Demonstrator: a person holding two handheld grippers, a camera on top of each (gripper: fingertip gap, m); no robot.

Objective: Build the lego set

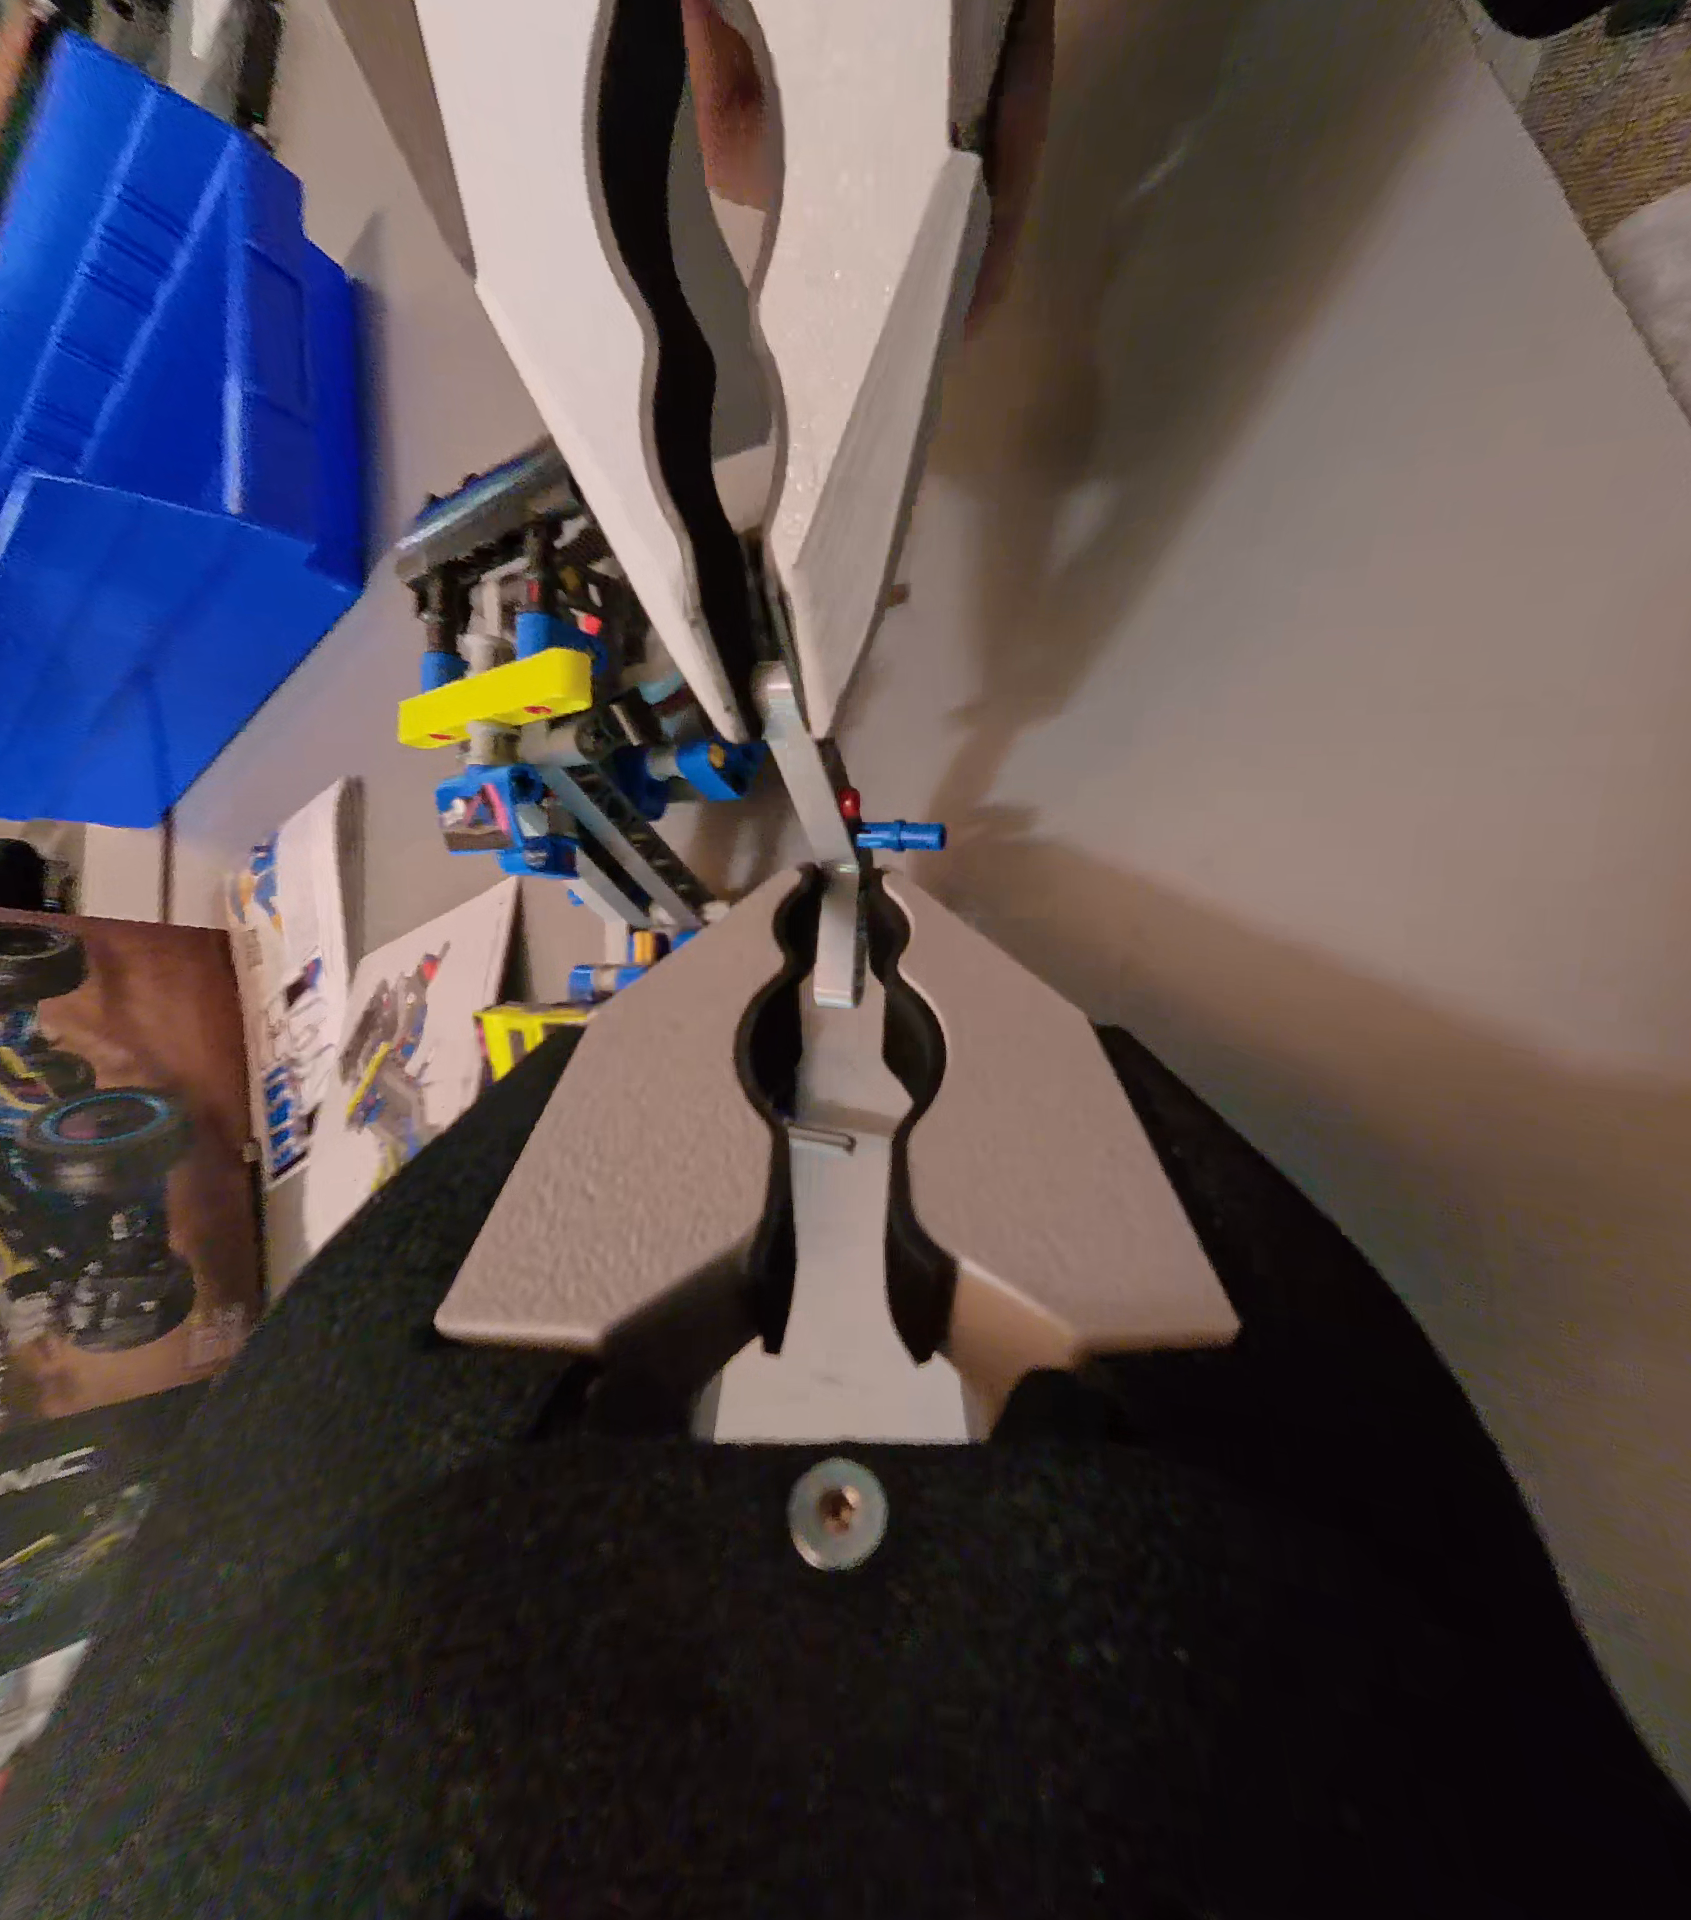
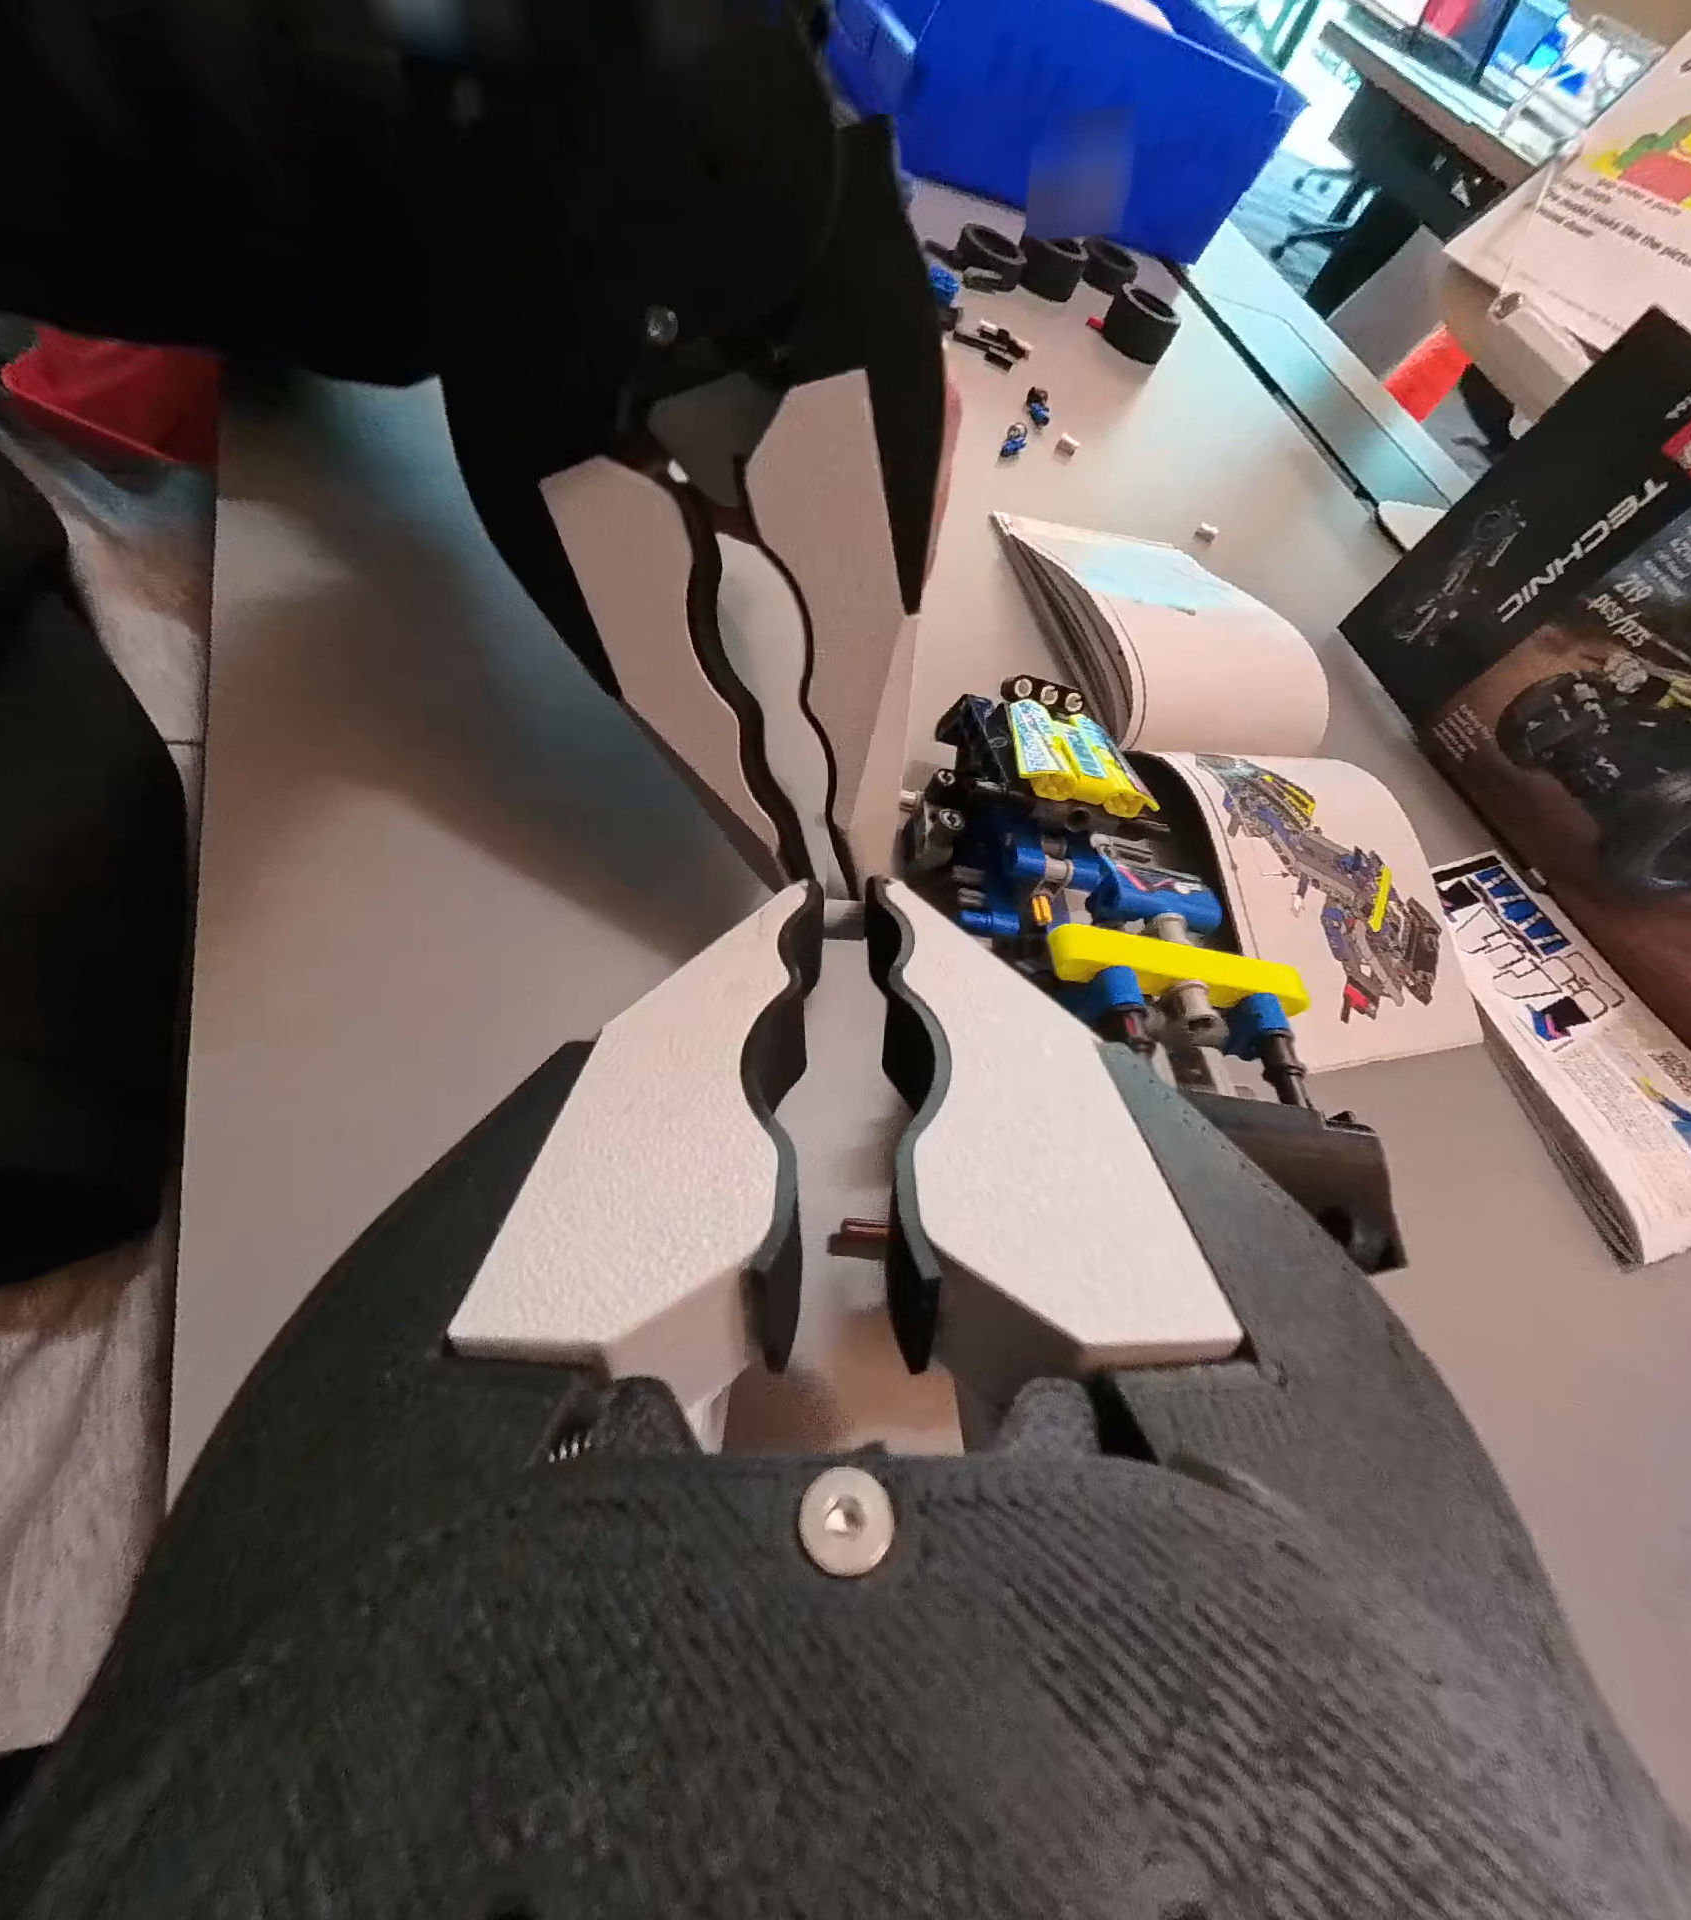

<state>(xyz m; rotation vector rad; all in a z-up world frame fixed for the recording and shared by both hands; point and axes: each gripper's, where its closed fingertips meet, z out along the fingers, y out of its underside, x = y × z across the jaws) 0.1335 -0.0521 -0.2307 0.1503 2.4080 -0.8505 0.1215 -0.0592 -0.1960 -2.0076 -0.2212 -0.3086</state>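
Both grippers (image 1: pixel 836 883) (image 2: pixel 843 914) pinch one pale grey beam (image 1: pixel 810 790), seemingly bearing a blue pin (image 1: pixel 901 834).

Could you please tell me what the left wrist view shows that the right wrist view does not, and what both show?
Only the left wrist view shows the grey beam spanning both grippers' tips, with its blue pin and red pin.

Only the right wrist view shows the black tyres and the loose small parts.

Both show the left gripper, the right gripper, the blue-and-yellow model, the blue bin, the instruction booklet and the box.
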